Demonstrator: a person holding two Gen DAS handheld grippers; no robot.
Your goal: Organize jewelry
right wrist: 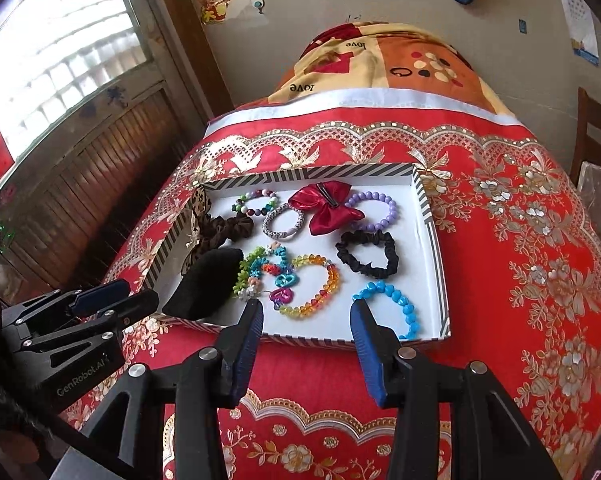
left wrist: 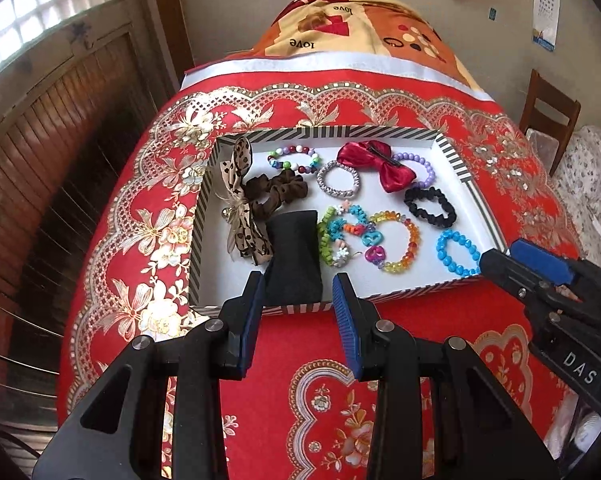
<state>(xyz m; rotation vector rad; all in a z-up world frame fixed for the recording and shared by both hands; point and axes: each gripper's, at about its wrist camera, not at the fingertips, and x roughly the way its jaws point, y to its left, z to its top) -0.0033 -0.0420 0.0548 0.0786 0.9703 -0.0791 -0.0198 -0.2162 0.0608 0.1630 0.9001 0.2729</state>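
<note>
Both the left gripper (left wrist: 296, 280) and right gripper (right wrist: 306, 310) hover spread wide and empty at the near edge of the striped-rimmed white cardboard tray (left wrist: 452, 152) of beaded bracelets.

Table w/ red floral gold-trim cloth (left wrist: 380, 96), striped-rim white tray (left wrist: 452, 156) resting on it just beyond both sets of jaws, patterned blanket (right wrist: 380, 68) at far end.

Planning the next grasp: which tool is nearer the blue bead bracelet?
Right. The right tool hangs open at the tray's near edge, one fingertip almost at the blue bead bracelet. The left tool is open over the tray's opposite near corner, by the black pouch.
</note>
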